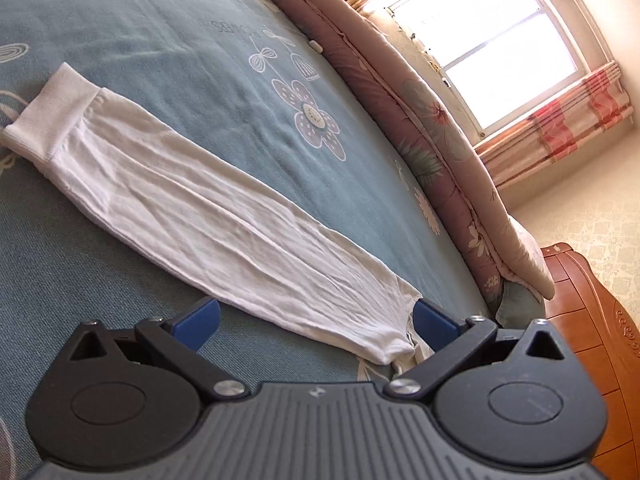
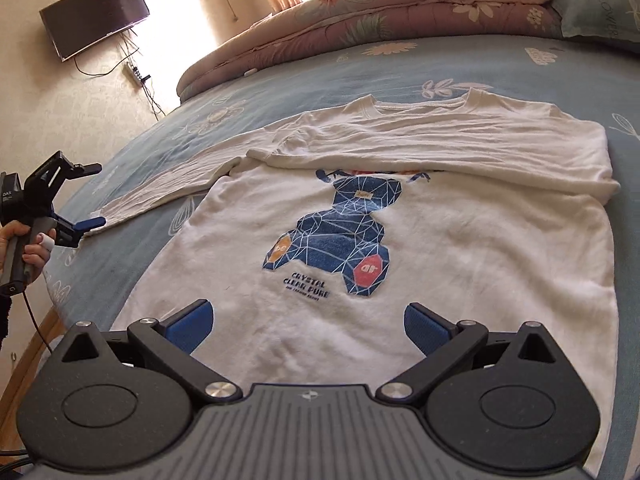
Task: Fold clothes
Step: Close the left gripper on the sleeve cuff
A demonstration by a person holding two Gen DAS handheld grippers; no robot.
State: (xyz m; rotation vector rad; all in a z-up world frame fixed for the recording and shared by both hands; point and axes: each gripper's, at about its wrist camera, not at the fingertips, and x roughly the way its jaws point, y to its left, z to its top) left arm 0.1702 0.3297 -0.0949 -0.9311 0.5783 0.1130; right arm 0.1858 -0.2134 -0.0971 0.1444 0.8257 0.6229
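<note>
A white sweatshirt (image 2: 440, 240) with a blue geometric bear print lies face up on the blue bedspread (image 2: 320, 76). One sleeve (image 2: 400, 148) is folded across its chest. The other sleeve (image 2: 160, 192) stretches out to the left. My right gripper (image 2: 309, 326) hovers open over the shirt's near hem, below the print. A hand at the far left holds my left gripper (image 2: 93, 195) open at the tip of the outstretched sleeve. In the left wrist view, a long white sleeve (image 1: 224, 224) runs away to a ribbed band (image 1: 48, 116). Its near end lies between the open left gripper (image 1: 316, 322) fingers, close to the right pad.
A rolled floral quilt (image 2: 380, 12) lies along the far side of the bed, with a green pillow (image 2: 600, 4) at its right end. A dark TV (image 2: 96, 14) and a power strip (image 2: 134, 72) hang on the wall. A window (image 1: 492, 44) with curtains and a wooden bed frame (image 1: 600, 340) are also in view.
</note>
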